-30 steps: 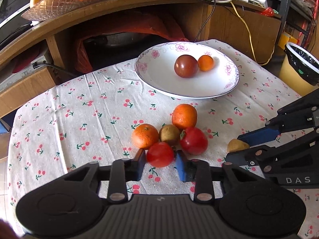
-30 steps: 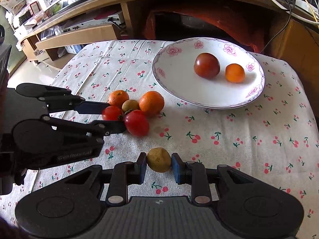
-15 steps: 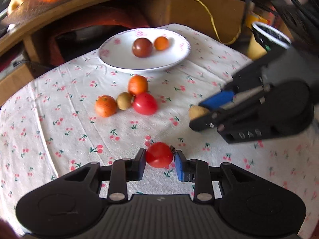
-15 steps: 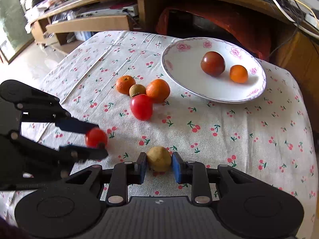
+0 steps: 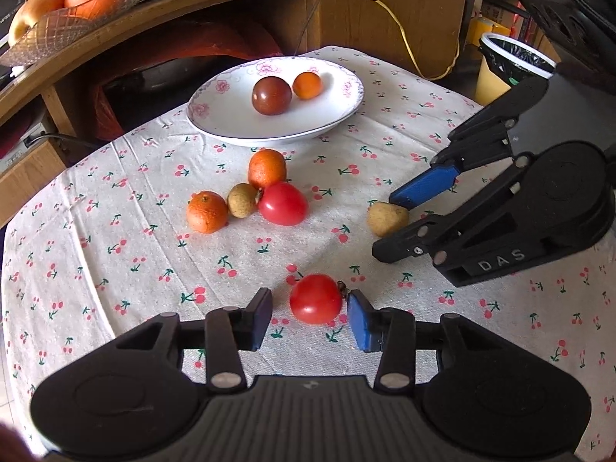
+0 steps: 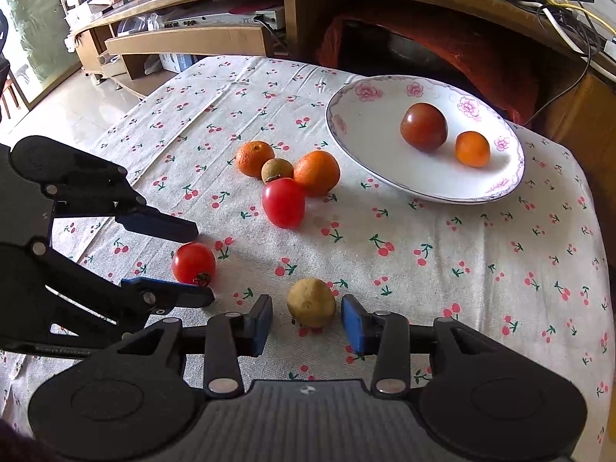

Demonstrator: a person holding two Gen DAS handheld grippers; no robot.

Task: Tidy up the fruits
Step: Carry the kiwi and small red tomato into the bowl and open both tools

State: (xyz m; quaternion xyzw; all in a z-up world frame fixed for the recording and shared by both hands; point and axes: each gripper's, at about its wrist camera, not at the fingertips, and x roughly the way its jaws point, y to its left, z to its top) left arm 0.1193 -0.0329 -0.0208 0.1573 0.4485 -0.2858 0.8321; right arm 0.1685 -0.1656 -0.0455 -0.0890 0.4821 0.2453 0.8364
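My left gripper [image 5: 310, 313] is open around a small red tomato [image 5: 315, 298] that rests on the cloth; the tomato also shows in the right wrist view [image 6: 193, 262]. My right gripper [image 6: 307, 317] is open around a yellow-brown fruit [image 6: 311, 302], also lying on the cloth [image 5: 387, 217]. A white flowered plate [image 5: 231, 115] at the back holds a dark red tomato [image 5: 271, 95] and a small orange [image 5: 307, 85]. A cluster of two oranges, a brown fruit and a red tomato [image 5: 283, 203] lies mid-table.
The table wears a cherry-print cloth [image 5: 115, 231]. A wooden shelf unit [image 5: 192, 4] stands behind with a glass bowl of fruit [image 5: 69, 4] on top. A bin with a black liner [image 5: 508, 65] stands at the right. Cables hang over the shelf.
Both grippers have opened: the left let go of the small red tomato and the right let go of the yellow-brown fruit. Both fruits now rest on the cloth between the fingers.
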